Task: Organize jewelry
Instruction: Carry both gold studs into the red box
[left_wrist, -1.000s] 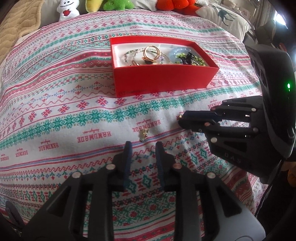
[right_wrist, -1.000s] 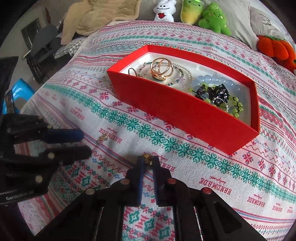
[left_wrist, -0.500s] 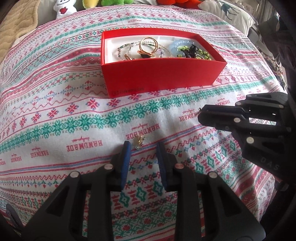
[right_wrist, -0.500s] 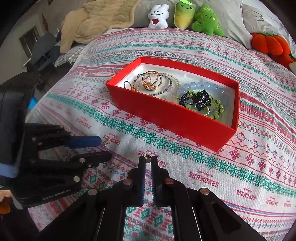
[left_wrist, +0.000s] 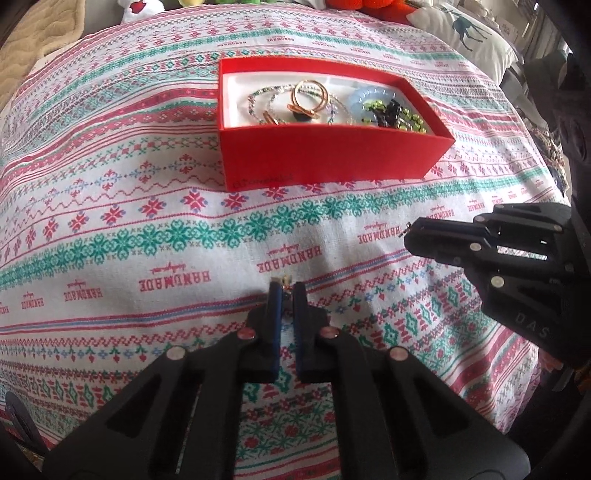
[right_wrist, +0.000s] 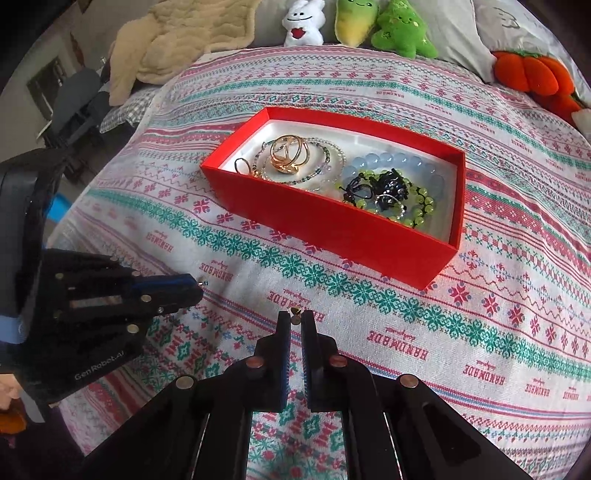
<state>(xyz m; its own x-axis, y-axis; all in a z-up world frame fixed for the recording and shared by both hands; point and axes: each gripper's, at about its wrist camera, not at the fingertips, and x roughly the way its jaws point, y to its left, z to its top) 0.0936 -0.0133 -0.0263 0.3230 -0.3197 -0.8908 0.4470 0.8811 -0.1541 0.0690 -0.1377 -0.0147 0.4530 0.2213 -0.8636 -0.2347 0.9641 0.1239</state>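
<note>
While both claws pinch tiny gold earrings, the left gripper (left_wrist: 286, 291) having just clamped its small gold stud (left_wrist: 286, 282) and the right gripper (right_wrist: 294, 320) gripping another gold stud (right_wrist: 295, 311), the open red cardboard box (left_wrist: 325, 162) sits beyond their tips on the red-and-green patterned knit bedspread (left_wrist: 110, 229).

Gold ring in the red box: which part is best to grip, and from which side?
Probably one raised loop of the gold ring, from straight above. It lies topmost in its end of the box with its loops standing up, and the walls of the red box block any sideways approach.
</note>
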